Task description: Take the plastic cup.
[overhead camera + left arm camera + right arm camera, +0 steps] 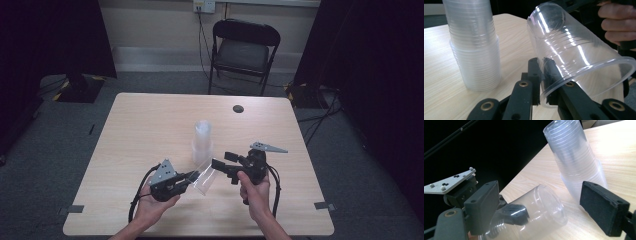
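Holding a single clear plastic cup [574,57] by its rim, my left gripper [542,75] has its jaws closed on the wall, one inside the mouth and one outside, low and centre in the left gripper view. The cup lies tilted on its side, base pointing to the upper middle of that frame, open mouth toward the lower right. In the high view it sits just below centre [204,179], between my two hands.

I judge it very light, thin and springy: squeezed hard, the wall would likely buckle or crack, and the smooth plastic looks slippery. The rolled rim seems the stiffest place to pinch, which is where I have it; the ribbed band further up would be second best.

My right gripper [539,207] stands wide open, its pads either side of the cup's closed base in the right gripper view, touching nothing that I can make out.

Beyond, a stack of nested cups [202,141] stands upright at the centre of the wooden table [150,125], with a folding chair [243,50] at top centre.
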Motion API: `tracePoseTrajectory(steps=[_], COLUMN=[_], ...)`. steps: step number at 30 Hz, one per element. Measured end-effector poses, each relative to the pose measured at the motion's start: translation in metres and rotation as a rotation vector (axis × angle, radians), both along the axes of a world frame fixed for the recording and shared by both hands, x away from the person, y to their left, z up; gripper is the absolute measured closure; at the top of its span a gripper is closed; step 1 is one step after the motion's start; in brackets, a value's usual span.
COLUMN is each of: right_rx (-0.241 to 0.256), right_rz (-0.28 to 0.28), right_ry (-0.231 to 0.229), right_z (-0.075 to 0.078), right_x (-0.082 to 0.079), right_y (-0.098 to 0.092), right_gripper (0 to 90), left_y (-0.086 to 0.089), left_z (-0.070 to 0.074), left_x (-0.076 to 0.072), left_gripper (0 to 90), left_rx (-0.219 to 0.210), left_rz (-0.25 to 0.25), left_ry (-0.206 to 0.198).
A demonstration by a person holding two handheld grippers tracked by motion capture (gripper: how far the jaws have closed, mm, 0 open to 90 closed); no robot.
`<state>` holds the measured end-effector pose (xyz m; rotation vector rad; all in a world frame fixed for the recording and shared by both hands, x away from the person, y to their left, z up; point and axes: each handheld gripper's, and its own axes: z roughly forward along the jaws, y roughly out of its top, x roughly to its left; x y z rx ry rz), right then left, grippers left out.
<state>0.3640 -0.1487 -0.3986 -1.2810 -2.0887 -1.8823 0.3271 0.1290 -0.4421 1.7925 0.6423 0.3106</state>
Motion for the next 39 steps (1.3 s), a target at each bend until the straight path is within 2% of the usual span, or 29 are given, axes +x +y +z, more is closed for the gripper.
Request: tracePoseTrajectory(steps=[3, 6, 11, 12, 13, 14, 15, 16, 17, 18, 19, 21, 22, 23, 24, 26, 27, 28, 30, 33, 34, 35, 36, 37, 39], right_rx=[-0.04, -0.102, -0.113, -0.128, -0.128, -0.137, -0.136, -0.135, -0.135, -0.132, -0.139, -0.166, -0.18, -0.18, -0.187, -0.216, -0.216, -0.228, -0.248, -0.29, -0.324, -0.324, -0.338, -0.346, -0.353], right_rz=[-0.004, -0.007, -0.016, -0.013, -0.013, -0.009, -0.001, 0.017, 0.017, 0.028, 0.039, 0.059, 0.074, 0.074, 0.085, 0.115, 0.115, 0.124, 0.144, 0.173, 0.192, 0.192, 0.203, 0.209, 0.24], right_ry=[-0.02, -0.067, -0.091, -0.094, -0.094, -0.099, -0.112, -0.136, -0.136, -0.142, -0.147, -0.159, -0.16, -0.16, -0.161, -0.17, -0.17, -0.173, -0.184, -0.217, -0.24, -0.24, -0.245, -0.239, -0.235], right_z=[0.002, 0.001, -0.003, -0.005, -0.005, -0.006, -0.007, -0.009, -0.009, -0.01, -0.011, -0.012, -0.013, -0.013, -0.015, -0.019, -0.019, -0.02, -0.022, -0.023, -0.022, -0.022, -0.022, -0.022, -0.023], right_x=[-0.003, -0.01, -0.017, -0.018, -0.018, -0.019, -0.021, -0.023, -0.023, -0.024, -0.024, -0.025, -0.025, -0.025, -0.025, -0.027, -0.027, -0.028, -0.03, -0.033, -0.035, -0.035, -0.035, -0.036, -0.037], right_y=[-0.003, -0.011, -0.021, -0.023, -0.023, -0.023, -0.024, -0.024, -0.024, -0.022, -0.021, -0.016, -0.015, -0.015, -0.015, -0.014, -0.014, -0.014, -0.014, -0.012, -0.01, -0.01, -0.009, -0.008, -0.006], right_gripper=[17.3, 21.8, 25.0, 25.7, 25.7, 25.7, 26.6, 32.1, 32.1, 31.8, 31.2, 30.1, 30.0, 30.0, 30.3, 30.7, 30.7, 30.7, 30.7, 29.0, 27.0, 27.0, 25.6, 22.1, 21.8], left_y=[0.0, 0.0, -0.002, -0.003, -0.003, -0.003, -0.004, -0.004, -0.004, -0.004, -0.004, -0.004, -0.004, -0.004, -0.004, -0.004, -0.004, -0.005, -0.006, -0.01, -0.013, -0.013, -0.014, -0.016, -0.02], left_z=[0.001, 0.001, 0.004, 0.005, 0.005, 0.006, 0.006, 0.006, 0.006, 0.007, 0.007, 0.008, 0.008, 0.008, 0.008, 0.008, 0.008, 0.007, 0.007, 0.008, 0.008, 0.008, 0.008, 0.009, 0.009], left_x=[0.0, 0.0, 0.001, 0.002, 0.002, 0.002, 0.002, 0.002, 0.002, 0.003, 0.003, 0.003, 0.003, 0.003, 0.003, 0.005, 0.005, 0.006, 0.007, 0.009, 0.008, 0.008, 0.009, 0.008, 0.01], left_gripper=[85.7, 86.3, 86.2, 86.1, 86.1, 86.1, 86.1, 86.1, 86.2, 86.2, 86.1, 86.2, 86.3, 86.3, 86.3, 86.2, 86.3, 86.3, 86.2, 86.3, 86.4, 86.4, 86.4, 86.5, 86.7], left_rx=[0.009, 0.024, 0.041, 0.049, 0.049, 0.053, 0.065, 0.074, 0.074, 0.075, 0.084, 0.091, 0.112, 0.112, 0.124, 0.14, 0.14, 0.144, 0.163, 0.191, 0.205, 0.205, 0.232, 0.241, 0.263], left_rz=[-0.002, -0.013, -0.033, -0.04, -0.04, -0.039, -0.043, -0.043, -0.043, -0.046, -0.046, -0.056, -0.06, -0.06, -0.063, -0.083, -0.083, -0.095, -0.115, -0.155, -0.184, -0.184, -0.213, -0.216, -0.245], left_ry=[0.017, 0.045, 0.117, 0.148, 0.148, 0.173, 0.177, 0.181, 0.181, 0.201, 0.196, 0.247, 0.251, 0.251, 0.272, 0.318, 0.318, 0.349, 0.357, 0.404, 0.414, 0.414, 0.414, 0.411, 0.412])
